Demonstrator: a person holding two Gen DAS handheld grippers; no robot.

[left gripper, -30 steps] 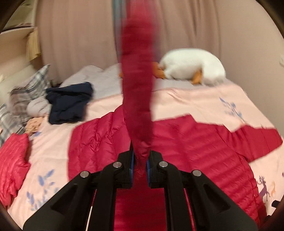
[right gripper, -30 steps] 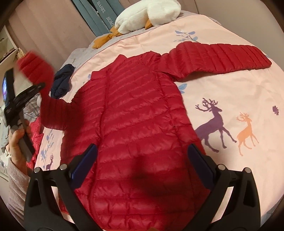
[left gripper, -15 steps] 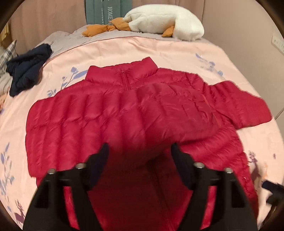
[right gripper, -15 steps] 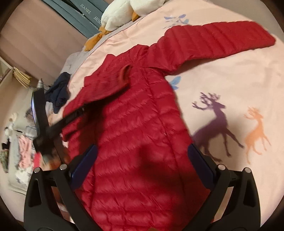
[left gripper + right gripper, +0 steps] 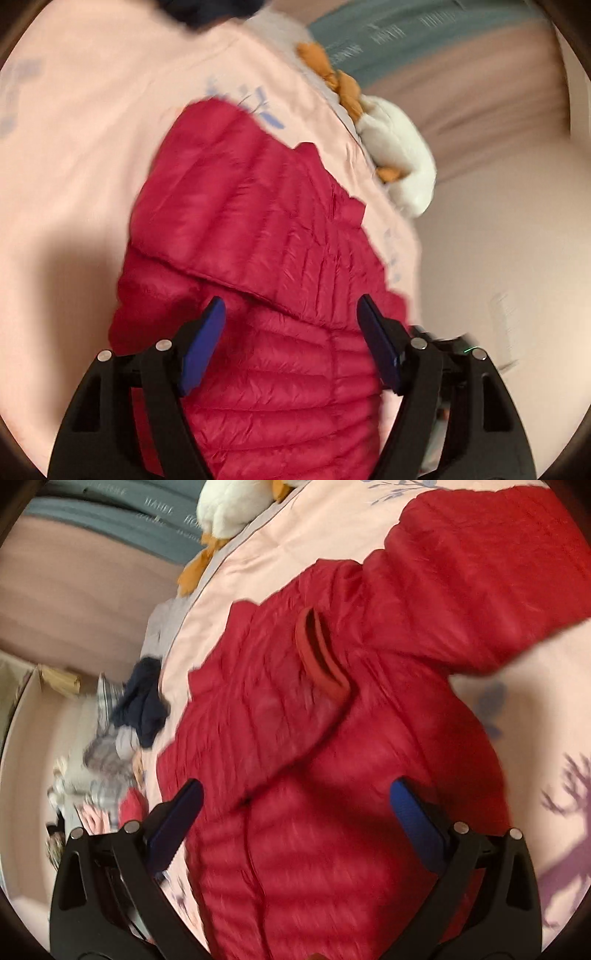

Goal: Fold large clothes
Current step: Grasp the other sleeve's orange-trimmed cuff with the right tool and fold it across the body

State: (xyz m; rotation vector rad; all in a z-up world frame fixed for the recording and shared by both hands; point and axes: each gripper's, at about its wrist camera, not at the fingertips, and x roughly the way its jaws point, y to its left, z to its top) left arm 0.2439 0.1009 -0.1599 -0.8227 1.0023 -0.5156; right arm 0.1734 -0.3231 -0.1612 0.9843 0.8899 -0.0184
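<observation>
A red quilted down jacket [image 5: 258, 236] lies flat on the pink bedspread [image 5: 74, 166]. One sleeve is folded across its chest, its cuff [image 5: 321, 657] lying near the middle. The other sleeve [image 5: 480, 576] stretches out to the upper right in the right wrist view. My left gripper [image 5: 290, 339] hovers over the jacket's body, open, with nothing between its blue pads [image 5: 201, 350]. My right gripper [image 5: 295, 823] is also open above the lower body of the jacket [image 5: 332, 812], holding nothing. Both views are tilted and blurred.
A white plush toy [image 5: 402, 166] with orange feet lies at the head of the bed by a grey-green headboard [image 5: 424, 40]. A dark navy garment [image 5: 142, 701] and several other clothes [image 5: 107, 753] lie at the bed's far side. A wall [image 5: 517, 229] borders the bed.
My left gripper let go of the raised sleeve, which now lies folded across the chest, and its jaws opened. Both grippers swung down closer to the jacket and rolled.
</observation>
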